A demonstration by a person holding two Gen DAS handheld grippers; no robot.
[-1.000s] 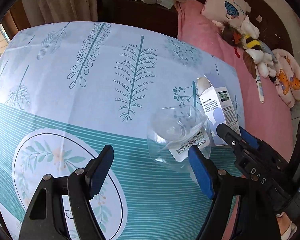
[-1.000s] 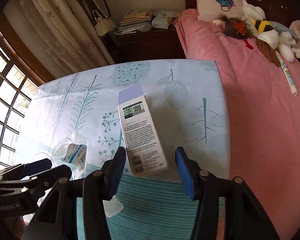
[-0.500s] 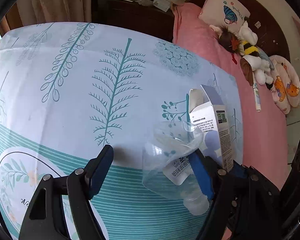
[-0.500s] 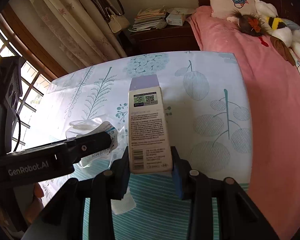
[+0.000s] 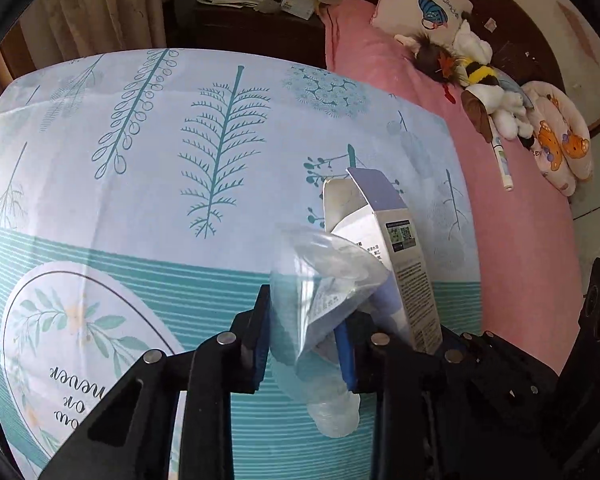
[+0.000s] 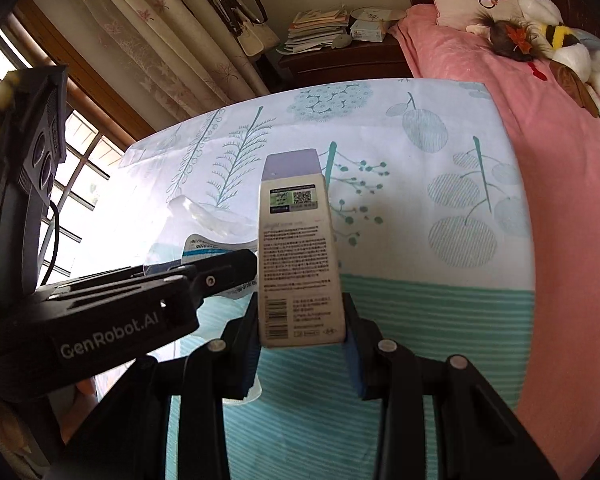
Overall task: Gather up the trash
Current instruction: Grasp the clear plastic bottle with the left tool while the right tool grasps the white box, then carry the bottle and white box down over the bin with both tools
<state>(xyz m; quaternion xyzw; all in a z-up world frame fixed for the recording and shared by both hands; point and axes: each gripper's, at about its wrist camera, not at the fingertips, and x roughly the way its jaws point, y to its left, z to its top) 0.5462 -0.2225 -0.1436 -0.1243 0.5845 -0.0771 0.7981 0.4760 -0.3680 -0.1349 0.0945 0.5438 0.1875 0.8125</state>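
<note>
Now both pieces of trash are gripped. The crushed clear plastic bottle (image 5: 320, 300) sits between the blue pads of the left claw (image 5: 304, 344), whose jaws have just been closing; a second ago they stood wide apart with the bottle lying loose ahead of them on the bed cover (image 5: 148, 160). The pads now press its flattened sides. The right claw (image 6: 302, 332) is clenched on the lower end of the cardboard box (image 6: 296, 256); its jaws also narrowed within the last second and have settled on the box walls.

Consequence for the task: both pickups appear complete, so the next step is likely a lift and carry to a bin, which is not in view.

Condition of the items:
- Bottle: transparent, crumpled, white printed label, neck pointing toward the camera. Thin walls may buckle further or slip.
- Box: tall, white with a lilac top flap open, printed text, barcode and QR code. It stands tilted just beside the bottle.

Surroundings: the leaf-printed cover lies over a pink bed sheet (image 6: 560, 160), with plush toys (image 5: 484, 88) and a pillow (image 5: 424, 8) well apart at the headboard.
</note>
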